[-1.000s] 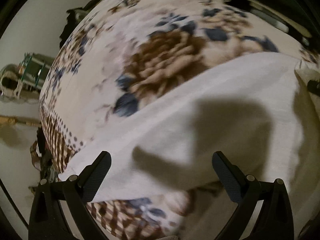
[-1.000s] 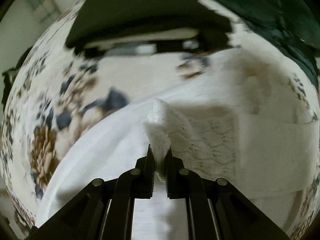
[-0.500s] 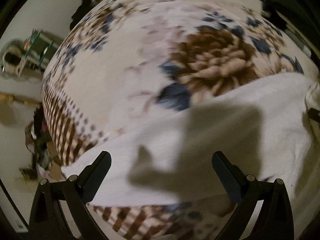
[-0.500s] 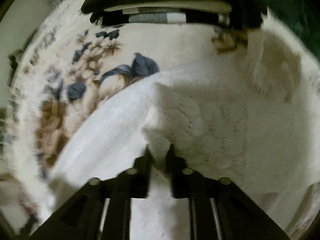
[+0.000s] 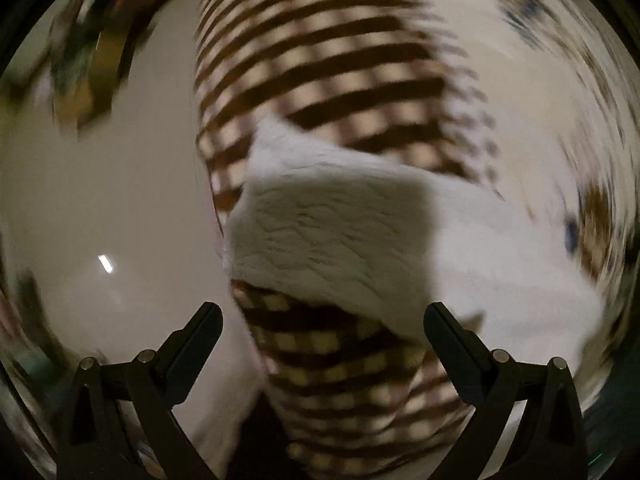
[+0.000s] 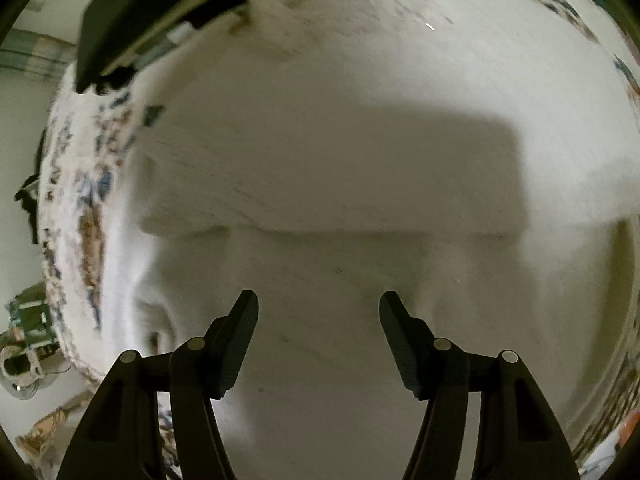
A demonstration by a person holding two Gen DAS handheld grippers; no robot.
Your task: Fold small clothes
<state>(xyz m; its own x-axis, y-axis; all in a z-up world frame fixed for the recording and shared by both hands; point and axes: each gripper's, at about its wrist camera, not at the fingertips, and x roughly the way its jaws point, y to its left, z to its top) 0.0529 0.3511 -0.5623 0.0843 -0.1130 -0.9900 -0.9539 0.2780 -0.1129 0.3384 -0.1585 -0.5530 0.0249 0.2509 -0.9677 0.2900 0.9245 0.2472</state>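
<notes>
A white garment (image 6: 360, 168) lies spread on a floral and brown-checked blanket (image 5: 320, 52). In the right wrist view it fills most of the frame, with a folded edge running across the middle. My right gripper (image 6: 319, 308) is open and empty just above the cloth. In the left wrist view a corner of the white garment (image 5: 332, 236) hangs over the blanket's checked edge. My left gripper (image 5: 322, 320) is open and empty, just short of that corner. Both views are blurred by motion.
A dark flat object (image 6: 152, 12) with folded items under it sits at the far end of the blanket. The pale floor (image 5: 100, 200) lies to the left of the blanket's edge. Clutter (image 6: 28, 336) stands on the floor at left.
My right gripper has opened and let go of the white knit fold it held. My left gripper has swung left to the garment's corner at the blanket's checked edge.
</notes>
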